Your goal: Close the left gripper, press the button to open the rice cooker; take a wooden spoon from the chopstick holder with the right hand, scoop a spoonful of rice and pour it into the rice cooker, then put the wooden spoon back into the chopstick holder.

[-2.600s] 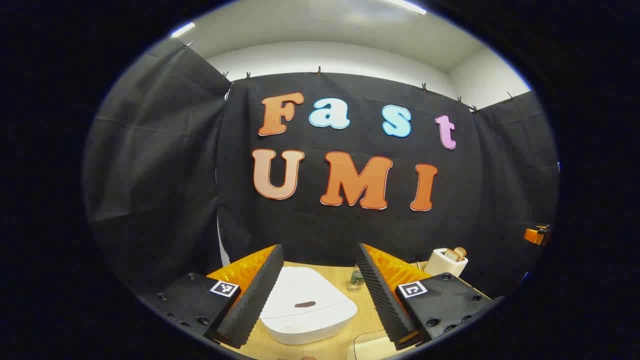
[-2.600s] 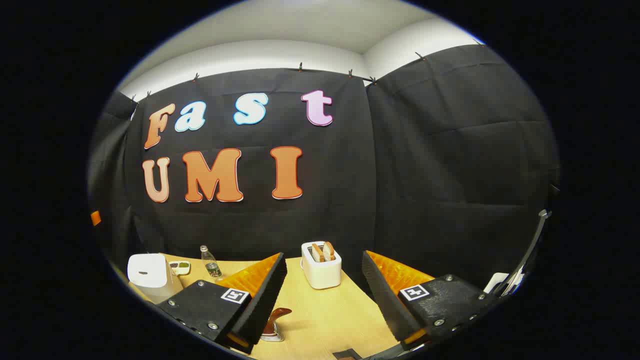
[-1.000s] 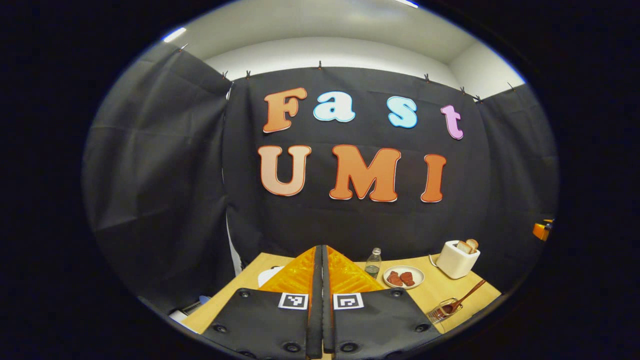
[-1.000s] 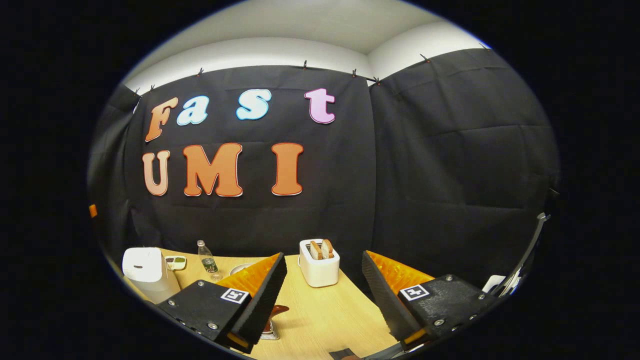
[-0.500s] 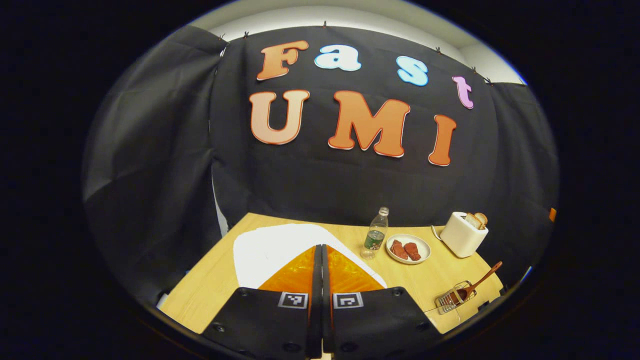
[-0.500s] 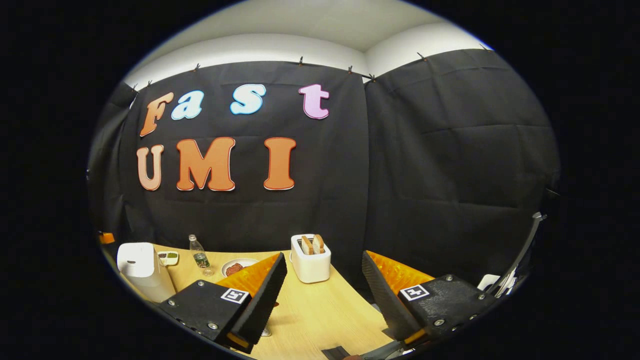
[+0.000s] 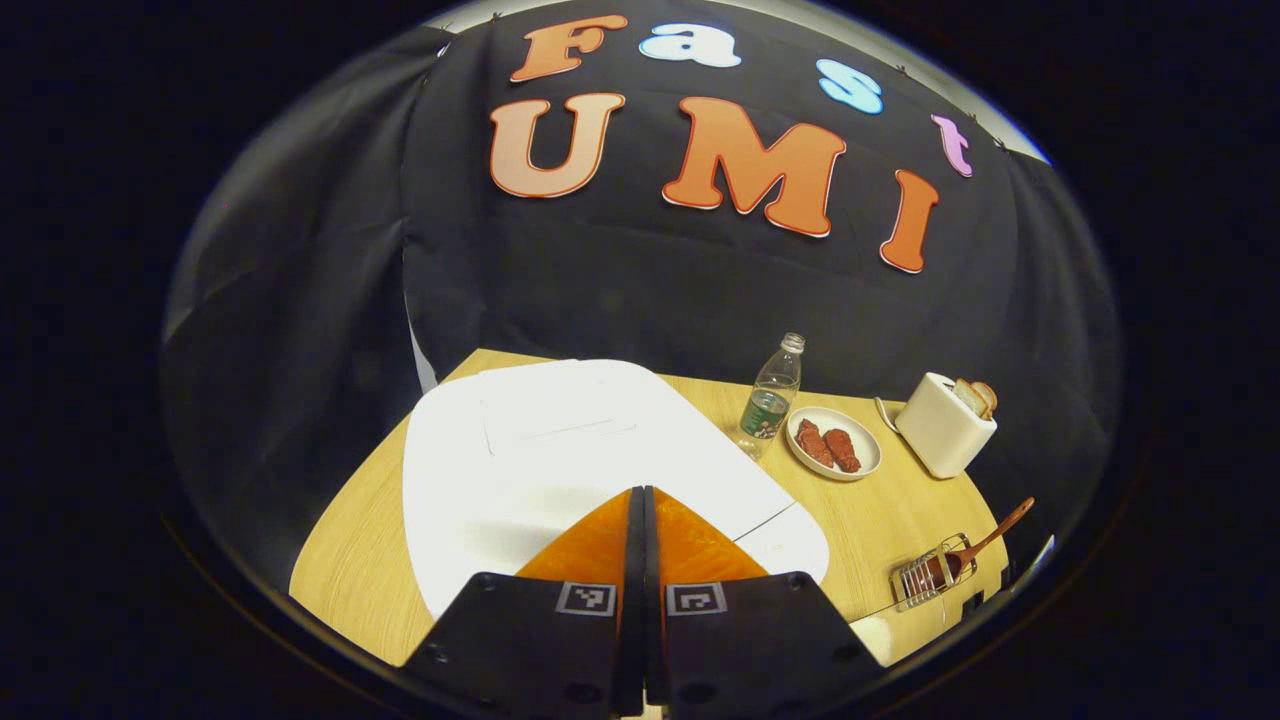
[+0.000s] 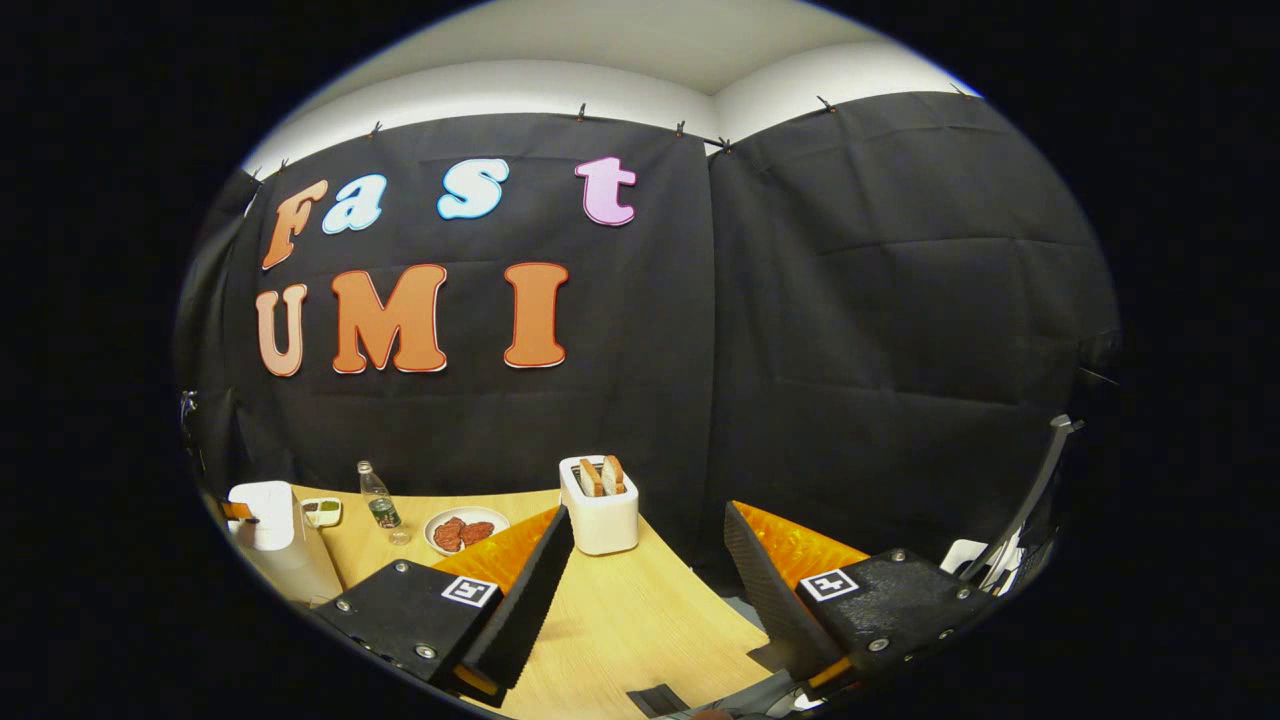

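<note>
The white rice cooker (image 7: 560, 450) stands on the left of the wooden table (image 7: 350, 540) with its lid down. My left gripper (image 7: 643, 495) is shut with nothing between its fingers, tips low over the front of the lid. A wire chopstick holder (image 7: 925, 577) at the table's right front holds a wooden spoon (image 7: 992, 533) that leans right. My right gripper (image 8: 648, 522) hangs open and empty above the table's right end. From there the rice cooker (image 8: 268, 535) is small at far left.
A water bottle (image 7: 771, 398), a plate of red food (image 7: 833, 444) and a white toaster (image 7: 944, 426) with bread line the back of the table. In the right gripper view a small dish (image 8: 322, 512) lies beside the rice cooker. A white rounded object (image 7: 880, 636) sits at the front edge.
My left gripper went from open to shut, then rose and tipped down over the rice cooker lid. The right gripper stayed open and drifted slightly; the holder slipped behind its left finger.
</note>
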Available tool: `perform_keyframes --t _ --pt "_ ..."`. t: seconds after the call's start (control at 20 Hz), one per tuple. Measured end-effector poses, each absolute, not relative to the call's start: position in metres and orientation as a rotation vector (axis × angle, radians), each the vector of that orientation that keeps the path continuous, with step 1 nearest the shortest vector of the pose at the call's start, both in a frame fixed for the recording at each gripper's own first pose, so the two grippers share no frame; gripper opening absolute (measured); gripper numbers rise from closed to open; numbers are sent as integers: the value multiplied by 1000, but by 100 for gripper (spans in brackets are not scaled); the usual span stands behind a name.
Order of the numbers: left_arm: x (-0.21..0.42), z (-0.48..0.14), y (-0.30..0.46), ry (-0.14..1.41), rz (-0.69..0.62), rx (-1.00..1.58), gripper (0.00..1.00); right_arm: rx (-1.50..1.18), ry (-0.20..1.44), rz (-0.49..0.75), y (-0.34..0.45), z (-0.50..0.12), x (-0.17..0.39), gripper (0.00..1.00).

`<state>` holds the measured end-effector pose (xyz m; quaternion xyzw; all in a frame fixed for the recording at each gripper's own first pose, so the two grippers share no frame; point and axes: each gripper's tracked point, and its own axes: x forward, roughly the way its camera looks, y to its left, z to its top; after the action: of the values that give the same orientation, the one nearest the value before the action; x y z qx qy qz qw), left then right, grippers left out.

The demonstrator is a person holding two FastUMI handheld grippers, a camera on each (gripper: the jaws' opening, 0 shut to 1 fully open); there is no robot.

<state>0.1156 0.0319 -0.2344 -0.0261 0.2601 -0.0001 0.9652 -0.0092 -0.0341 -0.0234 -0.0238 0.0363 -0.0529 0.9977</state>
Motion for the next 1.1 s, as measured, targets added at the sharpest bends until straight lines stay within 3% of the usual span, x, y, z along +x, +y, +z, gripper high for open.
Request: perform_keyframes --t 0.55,0.85,1.1 --pt "110 -232 33 528 31 -59 5 -24 100 -83 -25 -38 -10 94" --pt "105 -133 35 320 50 33 5 11 121 -23 -4 -53 -4 94" --pt "82 -88 37 240 46 35 5 63 143 44 23 -72 6 95"
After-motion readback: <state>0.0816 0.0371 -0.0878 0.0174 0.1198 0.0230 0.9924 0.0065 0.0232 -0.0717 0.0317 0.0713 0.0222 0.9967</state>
